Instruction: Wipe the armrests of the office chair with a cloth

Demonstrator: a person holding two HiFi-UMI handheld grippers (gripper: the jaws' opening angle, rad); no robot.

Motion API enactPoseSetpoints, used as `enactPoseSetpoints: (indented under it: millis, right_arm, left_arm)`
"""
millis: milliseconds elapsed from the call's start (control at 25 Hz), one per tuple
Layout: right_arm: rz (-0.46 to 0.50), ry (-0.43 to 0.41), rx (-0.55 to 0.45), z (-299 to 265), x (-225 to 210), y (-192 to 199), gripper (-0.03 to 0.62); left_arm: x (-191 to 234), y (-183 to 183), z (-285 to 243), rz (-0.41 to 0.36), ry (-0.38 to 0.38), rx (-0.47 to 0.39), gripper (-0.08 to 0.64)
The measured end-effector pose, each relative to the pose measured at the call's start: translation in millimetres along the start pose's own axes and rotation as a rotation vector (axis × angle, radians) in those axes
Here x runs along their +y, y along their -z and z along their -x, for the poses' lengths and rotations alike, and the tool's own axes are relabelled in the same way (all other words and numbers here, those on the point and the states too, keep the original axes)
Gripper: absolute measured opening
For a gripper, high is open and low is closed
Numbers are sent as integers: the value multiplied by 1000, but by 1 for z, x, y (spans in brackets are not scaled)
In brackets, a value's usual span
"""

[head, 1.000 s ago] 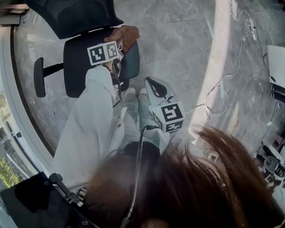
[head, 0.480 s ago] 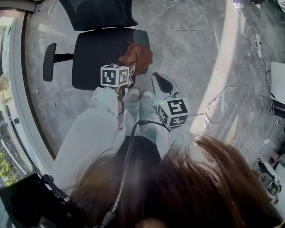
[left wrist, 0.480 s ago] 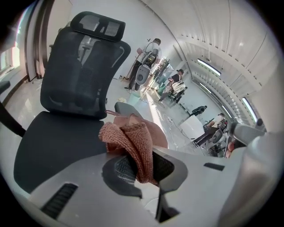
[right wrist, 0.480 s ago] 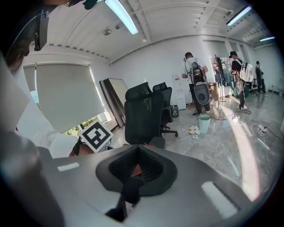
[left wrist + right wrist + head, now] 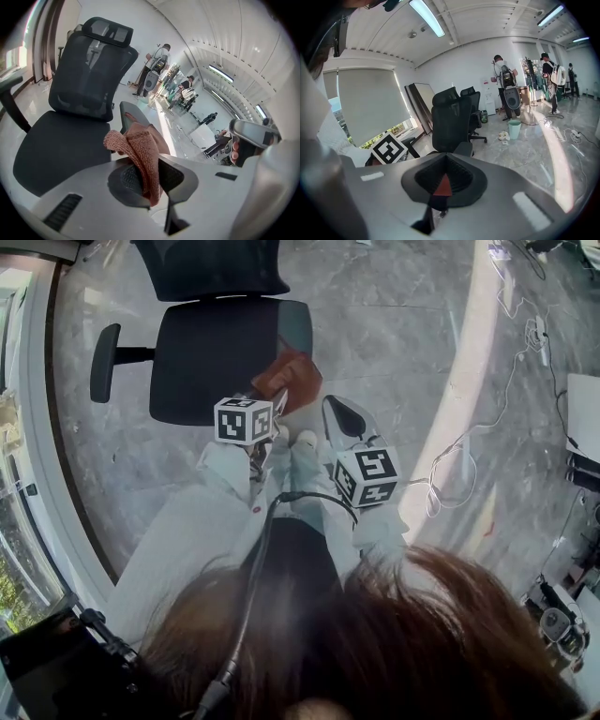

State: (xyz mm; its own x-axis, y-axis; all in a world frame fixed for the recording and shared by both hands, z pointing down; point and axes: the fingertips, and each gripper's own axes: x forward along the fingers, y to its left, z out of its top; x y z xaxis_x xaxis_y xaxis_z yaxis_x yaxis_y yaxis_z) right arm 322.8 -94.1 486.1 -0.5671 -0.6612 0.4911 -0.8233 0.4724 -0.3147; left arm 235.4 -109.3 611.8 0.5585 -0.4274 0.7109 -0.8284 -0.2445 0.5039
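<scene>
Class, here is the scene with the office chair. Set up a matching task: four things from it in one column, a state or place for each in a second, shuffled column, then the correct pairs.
Things
1. cloth
2. right gripper
3. chair seat
4. armrest at the head view's left

States or places
A. broad black surface with nothing lying on it
B. reddish-brown, pinched in the left gripper
C. jaws together, held off the chair
D. narrow and black, far from the cloth

Pairs: 1-B, 2-C, 3-A, 4-D
</scene>
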Motion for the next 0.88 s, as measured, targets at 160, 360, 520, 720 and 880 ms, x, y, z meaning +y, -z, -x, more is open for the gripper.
enactPoseSetpoints:
  millis: [160, 360, 520, 720, 880]
  right_arm:
    - [-6, 9, 16, 0, -8, 4, 2]
    - [-6, 8, 45, -14, -20, 5, 2]
    - [12, -4, 81, -41, -28, 10, 2]
    - [30, -20, 101, -65, -31, 6, 2]
    - [25, -31, 110, -76, -30, 4, 2]
  left_arm:
    - [6, -30, -9, -49, -7, -22, 37]
    - [23, -85, -32, -76, -38, -62, 37]
    - [47, -117, -59, -85, -64, -69, 37]
    - [70, -139, -90, -72, -90, -53, 37]
    - [75, -156, -105, -76, -100, -58, 37]
